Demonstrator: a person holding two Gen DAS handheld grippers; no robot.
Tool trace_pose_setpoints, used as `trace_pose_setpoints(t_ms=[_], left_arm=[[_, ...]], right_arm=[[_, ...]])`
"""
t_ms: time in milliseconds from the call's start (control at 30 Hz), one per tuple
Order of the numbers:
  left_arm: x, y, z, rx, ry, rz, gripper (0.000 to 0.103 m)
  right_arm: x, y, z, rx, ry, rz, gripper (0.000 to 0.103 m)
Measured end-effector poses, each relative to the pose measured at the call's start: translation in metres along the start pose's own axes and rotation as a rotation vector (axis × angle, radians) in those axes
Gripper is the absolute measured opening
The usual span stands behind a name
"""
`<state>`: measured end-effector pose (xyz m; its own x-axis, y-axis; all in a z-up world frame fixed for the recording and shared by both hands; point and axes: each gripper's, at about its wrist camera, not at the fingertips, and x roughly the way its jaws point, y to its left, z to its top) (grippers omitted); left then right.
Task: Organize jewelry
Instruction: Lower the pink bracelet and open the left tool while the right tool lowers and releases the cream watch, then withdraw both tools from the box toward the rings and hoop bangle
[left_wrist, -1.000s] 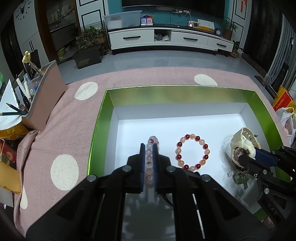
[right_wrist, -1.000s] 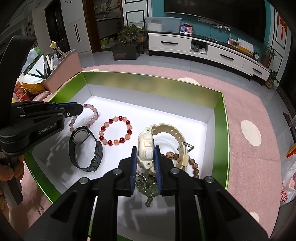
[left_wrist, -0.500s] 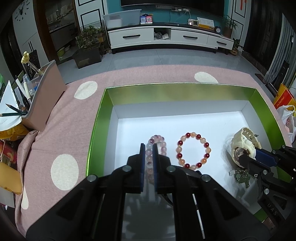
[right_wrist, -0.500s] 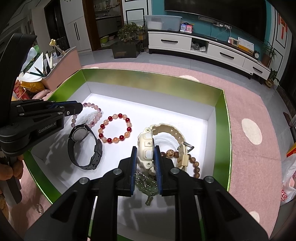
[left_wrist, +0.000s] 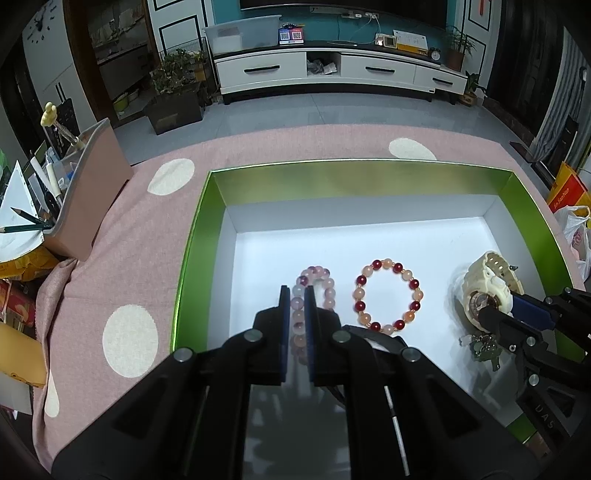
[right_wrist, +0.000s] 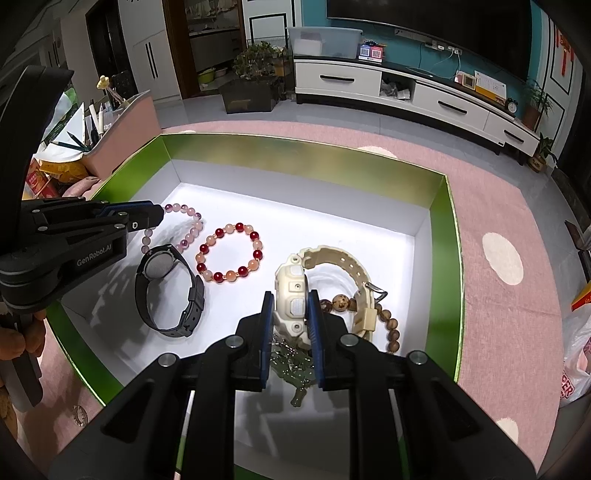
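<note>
Grippers (left_wrist: 297, 295) (right_wrist: 290, 306) angled down, clamping bracelet (left_wrist: 314, 291), watch (right_wrist: 295, 299).

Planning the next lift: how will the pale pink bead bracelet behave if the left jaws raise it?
The pale pink bead bracelet is a loose loop of strung round beads, so it will probably hang limp and swing from the left gripper. It looks light. Smooth beads may slip, since the jaws pinch only one side.

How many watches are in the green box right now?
2. The black watch lies flat at the box's left, and the cream watch stands on edge, clamped in the right gripper jaws. None looks hidden.
</note>
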<state>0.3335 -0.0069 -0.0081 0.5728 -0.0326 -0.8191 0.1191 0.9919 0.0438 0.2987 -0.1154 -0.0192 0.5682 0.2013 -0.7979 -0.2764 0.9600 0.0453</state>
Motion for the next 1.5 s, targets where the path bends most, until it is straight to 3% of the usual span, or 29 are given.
trace_pose_setpoints(t_ms=[600, 800, 900, 1000, 1267, 1333, 1500], left_arm=[[-0.004, -0.005, -0.002, -0.003, 0.014, 0.004, 0.01], [-0.009, -0.005, -0.003, -0.011, 0.012, 0.001, 0.022], [-0.014, -0.006, -0.004, -0.01, 0.007, 0.001, 0.043], [-0.02, -0.007, -0.006, -0.011, -0.003, 0.007, 0.045], [-0.041, -0.007, -0.008, -0.013, -0.028, 0.011, 0.067], [-0.047, -0.008, -0.009, -0.013, -0.033, 0.015, 0.076], [-0.062, -0.009, -0.015, -0.018, -0.045, 0.014, 0.093]], right_arm=[[-0.01, -0.007, -0.001, 0.028, -0.017, 0.006, 0.018], [-0.025, -0.01, -0.002, 0.046, -0.056, 0.017, 0.018], [-0.032, -0.011, -0.004, 0.047, -0.065, 0.02, 0.018], [-0.039, -0.011, -0.006, 0.047, -0.075, 0.021, 0.02], [-0.063, -0.012, -0.014, 0.063, -0.107, 0.02, 0.041], [-0.07, -0.013, -0.016, 0.076, -0.116, 0.015, 0.054], [-0.088, -0.016, -0.024, 0.11, -0.14, 0.017, 0.071]])
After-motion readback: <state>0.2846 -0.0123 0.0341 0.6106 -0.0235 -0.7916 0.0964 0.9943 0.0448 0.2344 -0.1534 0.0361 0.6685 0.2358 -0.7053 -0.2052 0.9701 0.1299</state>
